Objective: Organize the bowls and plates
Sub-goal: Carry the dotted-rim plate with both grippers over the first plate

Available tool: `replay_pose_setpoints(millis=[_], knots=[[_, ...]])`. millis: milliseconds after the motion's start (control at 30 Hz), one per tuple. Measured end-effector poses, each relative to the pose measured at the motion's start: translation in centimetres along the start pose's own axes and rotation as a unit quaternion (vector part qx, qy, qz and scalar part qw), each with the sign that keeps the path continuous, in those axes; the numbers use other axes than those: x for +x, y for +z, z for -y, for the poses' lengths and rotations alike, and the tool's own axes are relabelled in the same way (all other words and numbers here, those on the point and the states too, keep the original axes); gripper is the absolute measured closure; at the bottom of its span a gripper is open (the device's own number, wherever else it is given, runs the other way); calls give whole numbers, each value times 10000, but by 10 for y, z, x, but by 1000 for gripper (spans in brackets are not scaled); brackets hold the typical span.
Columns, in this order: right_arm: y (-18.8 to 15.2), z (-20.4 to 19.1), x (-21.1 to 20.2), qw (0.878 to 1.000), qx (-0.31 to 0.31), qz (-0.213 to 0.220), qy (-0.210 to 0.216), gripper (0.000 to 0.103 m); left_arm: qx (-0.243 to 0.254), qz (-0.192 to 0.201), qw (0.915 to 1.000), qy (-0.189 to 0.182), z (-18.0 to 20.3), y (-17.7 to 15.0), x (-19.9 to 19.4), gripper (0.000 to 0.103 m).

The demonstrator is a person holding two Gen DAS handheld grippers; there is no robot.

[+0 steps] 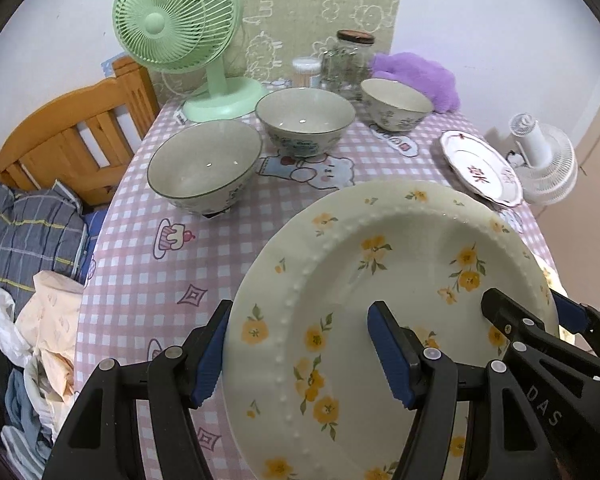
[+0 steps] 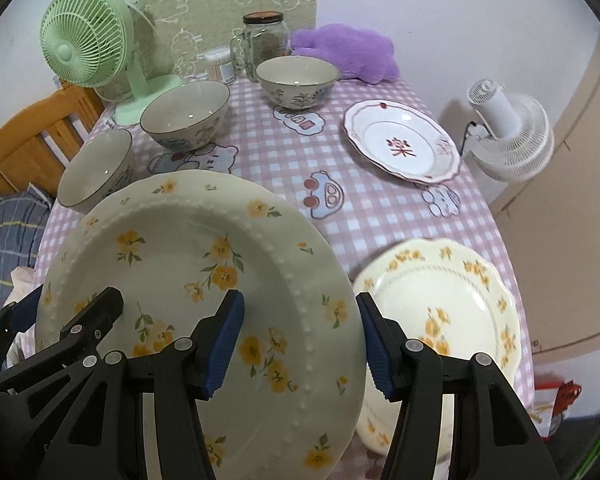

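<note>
Both grippers, left gripper (image 1: 300,354) and right gripper (image 2: 300,340), hold the big flowered plate (image 2: 196,264) by its rims, up above the desk (image 2: 284,160). If one hand pulls away, the plate could slip and break.

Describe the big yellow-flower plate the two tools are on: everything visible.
The big plate is round, pale cream, glossy like glazed ceramic, with scattered yellow flowers on green stems and a raised beaded ring inside the rim. It looks empty and intact. It is tilted above the pink checked tablecloth, apparently lifted. The left tool straddles its left rim, the right tool its right rim, one finger above and one below. It partly hides a scalloped plate.
</note>
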State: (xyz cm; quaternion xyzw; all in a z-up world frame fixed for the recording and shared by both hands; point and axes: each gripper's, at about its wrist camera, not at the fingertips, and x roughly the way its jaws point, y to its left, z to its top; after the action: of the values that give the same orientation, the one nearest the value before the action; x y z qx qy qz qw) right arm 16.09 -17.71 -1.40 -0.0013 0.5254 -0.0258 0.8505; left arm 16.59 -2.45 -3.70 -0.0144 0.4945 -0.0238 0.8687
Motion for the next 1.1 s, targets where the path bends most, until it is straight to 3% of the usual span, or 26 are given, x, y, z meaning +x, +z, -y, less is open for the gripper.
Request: replay_pose_setpoints(millis=[200,567,1100], knots=[[-10,19,-10,9999,118,90,-35,43,152,72,9998,-48,20,-7,-8,35],[-9,81,-11,10000,6,38,-60,43,-50,-23,9999,-143,82,-10,-7,35],[-6,188,16,9994,-56,-252,-245,43,-124,-412,9986,-295,184,-18,27,35]])
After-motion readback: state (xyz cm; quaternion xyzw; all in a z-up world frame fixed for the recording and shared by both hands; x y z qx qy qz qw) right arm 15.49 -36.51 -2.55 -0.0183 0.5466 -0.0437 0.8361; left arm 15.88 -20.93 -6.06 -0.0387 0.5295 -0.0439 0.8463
